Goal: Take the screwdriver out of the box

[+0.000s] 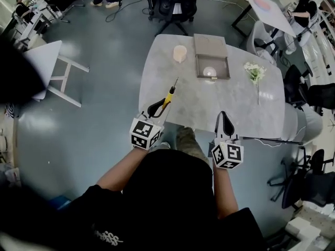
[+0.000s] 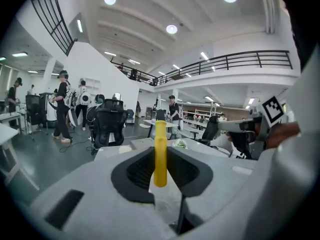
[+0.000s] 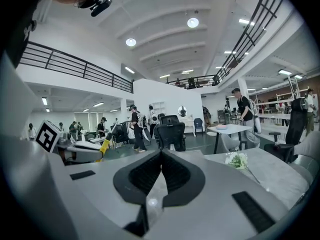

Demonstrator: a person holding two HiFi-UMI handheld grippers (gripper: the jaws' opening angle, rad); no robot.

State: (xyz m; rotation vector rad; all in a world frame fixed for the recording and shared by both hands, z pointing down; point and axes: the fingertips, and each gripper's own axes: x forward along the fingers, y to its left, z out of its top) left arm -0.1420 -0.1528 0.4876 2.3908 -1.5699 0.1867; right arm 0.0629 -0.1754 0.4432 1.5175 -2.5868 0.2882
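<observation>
The screwdriver [image 1: 169, 97], with a yellow handle and a thin dark shaft, is held over the near left part of the grey table [image 1: 235, 109]. My left gripper [image 1: 158, 107] is shut on its handle, and the tip points away toward the table's middle. In the left gripper view the yellow handle [image 2: 160, 154] stands upright between the black pads. The open grey box [image 1: 199, 67] sits at the table's far side, well beyond both grippers, with a small white round thing [image 1: 209, 71] inside. My right gripper [image 1: 224, 116] hovers at the near edge, shut and empty; in its own view my right gripper [image 3: 161, 153] has the pads meeting.
A cream cylinder [image 1: 179, 53] stands left of the box. A white flower [image 1: 255, 72] lies on the table's right side. A white table [image 1: 49, 61] stands to the left, a black office chair [image 1: 172, 4] beyond the table, and more chairs [image 1: 309, 182] to the right.
</observation>
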